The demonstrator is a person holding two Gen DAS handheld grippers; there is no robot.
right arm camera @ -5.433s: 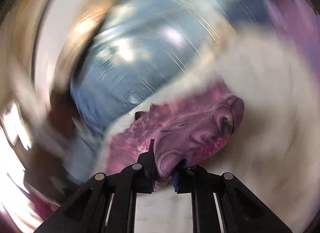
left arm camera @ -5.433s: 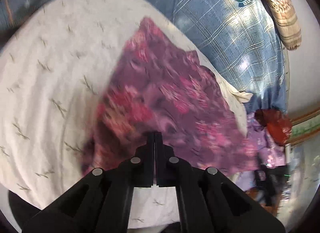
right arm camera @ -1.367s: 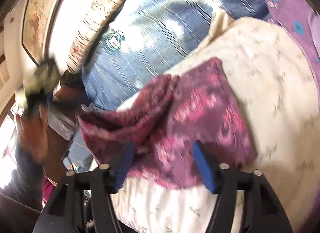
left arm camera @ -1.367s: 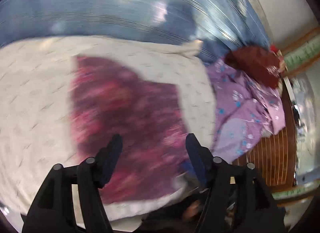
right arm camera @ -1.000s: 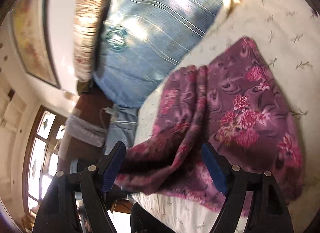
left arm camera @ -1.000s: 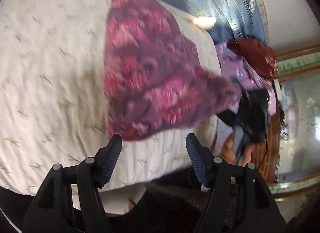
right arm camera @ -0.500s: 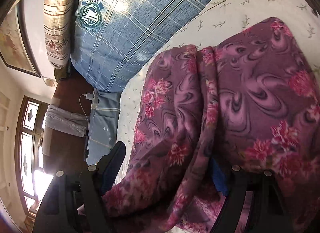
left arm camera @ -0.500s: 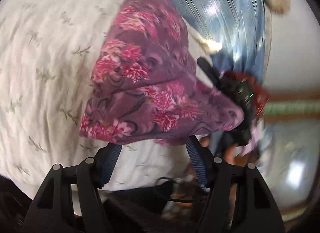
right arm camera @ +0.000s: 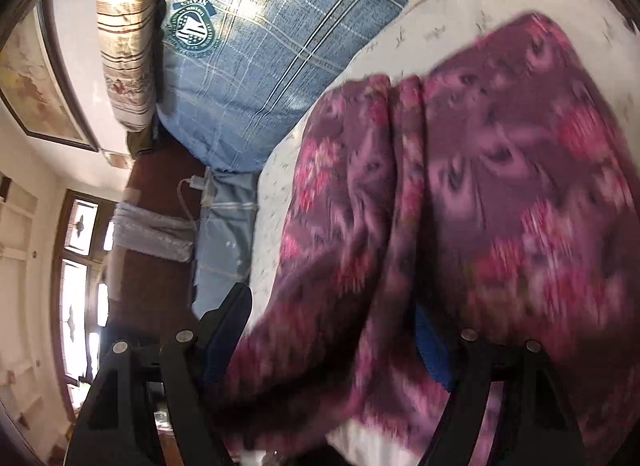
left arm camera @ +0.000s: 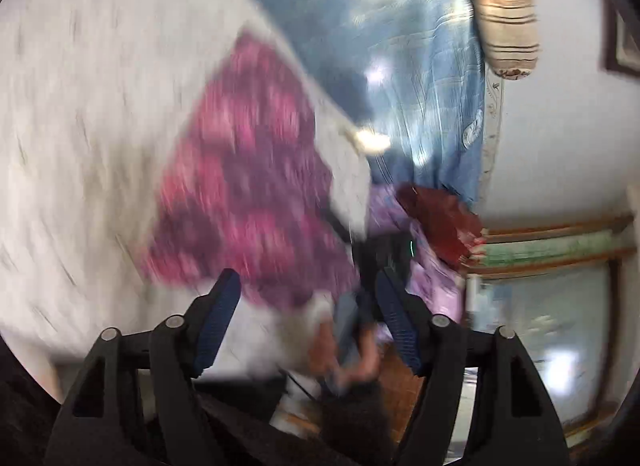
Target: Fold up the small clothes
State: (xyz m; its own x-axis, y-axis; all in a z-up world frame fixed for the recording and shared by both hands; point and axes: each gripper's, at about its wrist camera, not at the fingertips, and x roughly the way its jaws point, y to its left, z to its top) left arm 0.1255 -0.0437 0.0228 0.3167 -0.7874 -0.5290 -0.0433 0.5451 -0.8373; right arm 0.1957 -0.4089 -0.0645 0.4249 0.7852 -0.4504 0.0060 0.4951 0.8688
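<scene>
A purple garment with pink flowers (left arm camera: 248,185) lies partly folded on the white patterned bedcover (left arm camera: 80,113). My left gripper (left arm camera: 306,290) is open, its blue-padded fingers just short of the garment's near edge, holding nothing. This view is blurred by motion. In the right wrist view the same garment (right arm camera: 460,205) fills the right half, with a bunched fold running down its middle. My right gripper (right arm camera: 332,314) is open, and the garment's near edge drapes between and over its fingers, hiding most of the right finger.
A blue plaid pillow (right arm camera: 260,57) and a striped bolster (right arm camera: 128,25) lie at the bed's head. A lilac cloth (left arm camera: 424,266) and a dark red item (left arm camera: 444,221) lie beside the bedcover. A hand holding the other gripper (left arm camera: 348,346) shows low in the left view.
Both grippers stay open. The left view has swung fast and blurred, so the garment sits further up and left. The right gripper has pushed closer, and the garment now covers its fingers.
</scene>
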